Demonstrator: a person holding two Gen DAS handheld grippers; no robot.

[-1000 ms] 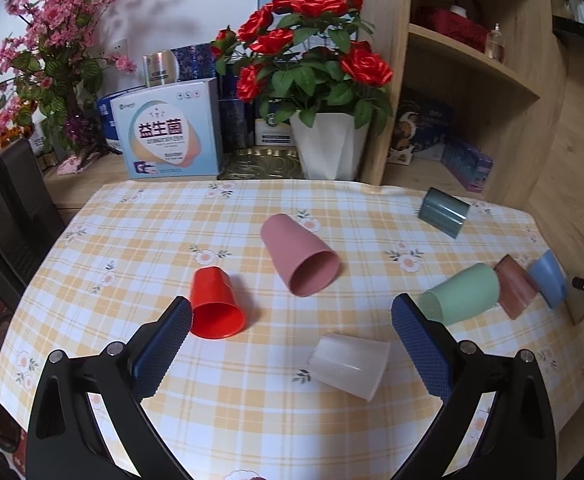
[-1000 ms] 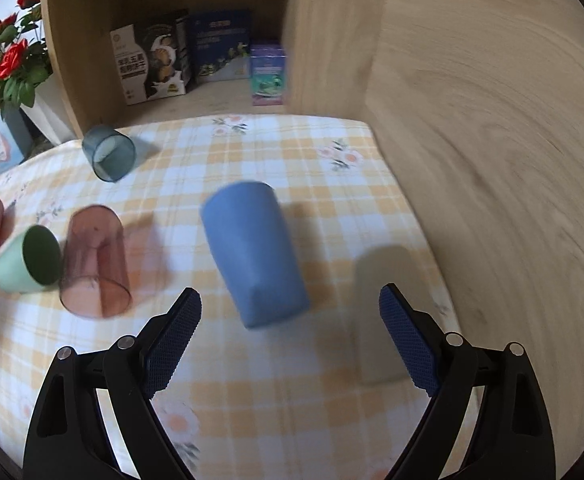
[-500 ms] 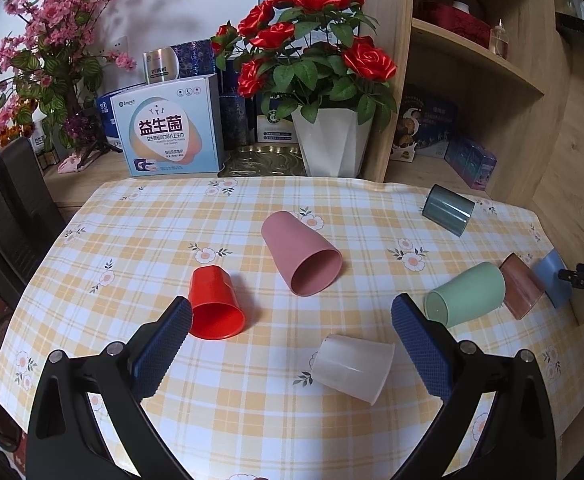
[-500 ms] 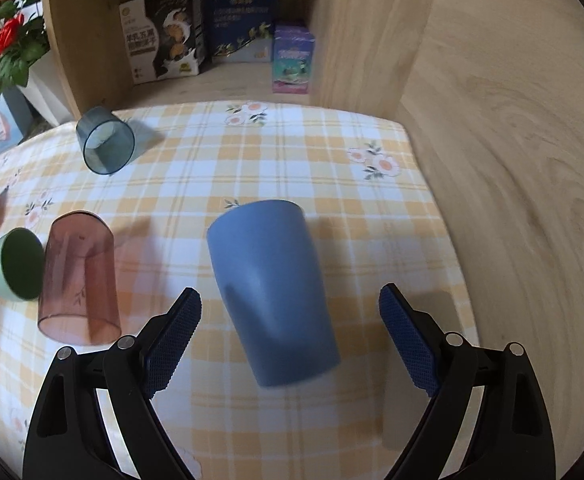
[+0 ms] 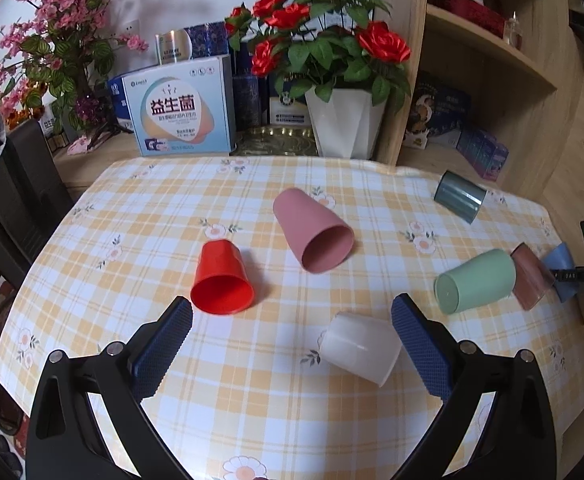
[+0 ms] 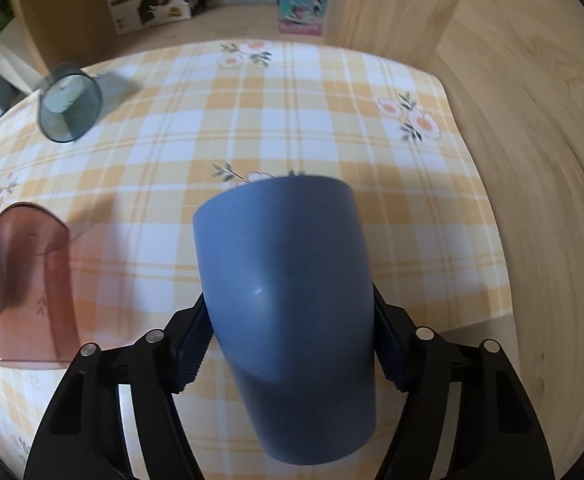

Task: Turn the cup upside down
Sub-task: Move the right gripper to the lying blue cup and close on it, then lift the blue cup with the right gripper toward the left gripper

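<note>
A blue cup [image 6: 288, 292] lies on its side on the checked tablecloth [image 6: 292, 112], base toward the camera. My right gripper [image 6: 288, 344] has its jaws closed in against the cup's two sides. In the left wrist view the blue cup [image 5: 560, 264] shows at the far right with the right gripper [image 5: 572, 276] on it. My left gripper [image 5: 292, 344] is open and empty above the table's near side, with a white cup [image 5: 360, 348] lying between its fingers.
Other cups lie on their sides: red [image 5: 222, 278], pink [image 5: 312, 234], green [image 5: 476, 282], brown translucent [image 6: 28, 284], grey-blue [image 6: 70, 108]. A rose pot [image 5: 344, 120], boxes and wooden shelves stand behind the table. The table edge runs close on the right [image 6: 488, 240].
My right gripper moved forward over the blue cup and its jaws closed from wide open onto the cup's sides. The left gripper barely moved.
</note>
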